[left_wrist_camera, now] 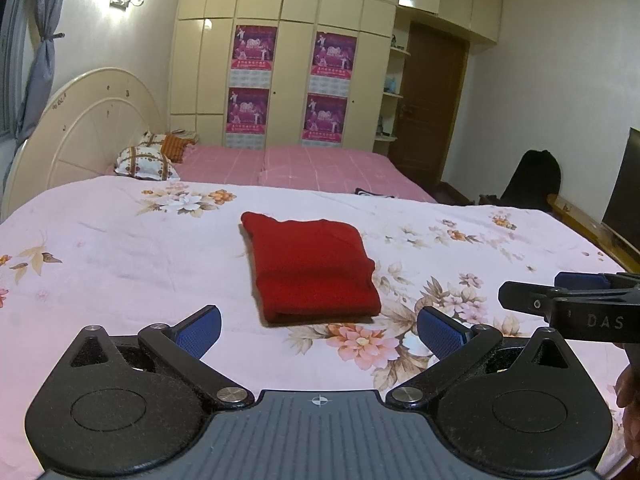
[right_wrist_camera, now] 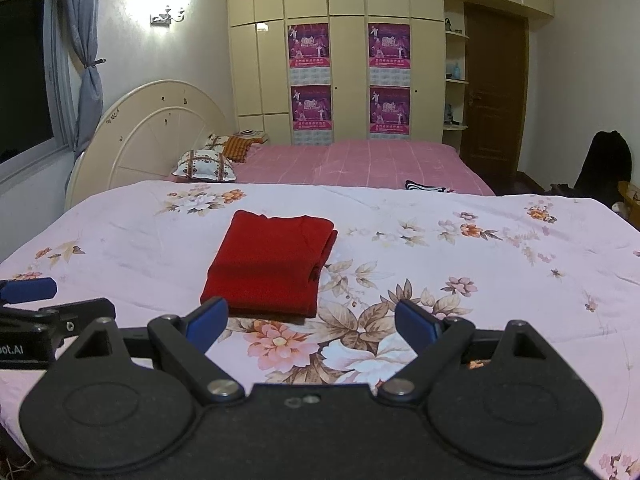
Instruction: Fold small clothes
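A red garment [left_wrist_camera: 310, 270] lies folded into a neat rectangle on the pink floral bedspread [left_wrist_camera: 120, 248]. It also shows in the right wrist view [right_wrist_camera: 270, 264]. My left gripper [left_wrist_camera: 320, 330] is open and empty, held just short of the garment's near edge. My right gripper [right_wrist_camera: 312, 320] is open and empty, near the garment's front right corner. The right gripper's fingers [left_wrist_camera: 560, 292] show at the right edge of the left wrist view. The left gripper's fingers [right_wrist_camera: 28, 290] show at the left edge of the right wrist view.
A second bed with a pink checked sheet [left_wrist_camera: 320, 168] and pillows [left_wrist_camera: 146, 162] lies behind. A round cream headboard [left_wrist_camera: 80, 128] stands at the left, a wardrobe with posters [left_wrist_camera: 288, 80] at the back, a brown door [left_wrist_camera: 430, 104] and a dark screen [left_wrist_camera: 624, 192] at the right.
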Tool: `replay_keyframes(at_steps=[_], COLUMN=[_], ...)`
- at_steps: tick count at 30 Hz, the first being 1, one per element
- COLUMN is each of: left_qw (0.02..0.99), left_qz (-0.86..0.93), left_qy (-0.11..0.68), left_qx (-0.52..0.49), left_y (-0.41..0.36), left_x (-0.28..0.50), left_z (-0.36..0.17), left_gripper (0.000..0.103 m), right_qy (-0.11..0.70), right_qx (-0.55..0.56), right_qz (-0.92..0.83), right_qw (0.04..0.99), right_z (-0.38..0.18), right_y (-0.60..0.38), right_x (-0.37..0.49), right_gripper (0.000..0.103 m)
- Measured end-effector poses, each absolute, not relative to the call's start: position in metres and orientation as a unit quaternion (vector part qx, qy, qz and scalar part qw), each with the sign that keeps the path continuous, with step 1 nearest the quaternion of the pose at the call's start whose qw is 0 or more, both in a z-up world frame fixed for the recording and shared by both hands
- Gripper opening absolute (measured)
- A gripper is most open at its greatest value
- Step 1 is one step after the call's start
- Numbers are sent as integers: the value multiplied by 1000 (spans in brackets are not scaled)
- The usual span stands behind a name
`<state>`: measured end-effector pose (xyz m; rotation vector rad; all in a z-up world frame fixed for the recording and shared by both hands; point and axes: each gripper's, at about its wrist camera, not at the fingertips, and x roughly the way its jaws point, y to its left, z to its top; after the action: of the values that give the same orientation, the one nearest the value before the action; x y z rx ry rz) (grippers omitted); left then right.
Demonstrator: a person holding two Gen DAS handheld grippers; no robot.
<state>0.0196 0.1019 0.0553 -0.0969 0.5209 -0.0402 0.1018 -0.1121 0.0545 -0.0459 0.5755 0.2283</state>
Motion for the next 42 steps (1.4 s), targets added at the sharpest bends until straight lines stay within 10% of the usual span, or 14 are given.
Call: replay_keyframes(at_steps=[42], left_qw=[971], left_qz=[-10], left_qy=[234], left_qx=[-49], left_y=[105], left_x=[22], left_z=[61], left_gripper=[103], right_qy=[281], right_qx=[-43], right_qz=[117], right_qw=[952], right_z=[58], right_y=[-114], right_x=[105], right_gripper=[91])
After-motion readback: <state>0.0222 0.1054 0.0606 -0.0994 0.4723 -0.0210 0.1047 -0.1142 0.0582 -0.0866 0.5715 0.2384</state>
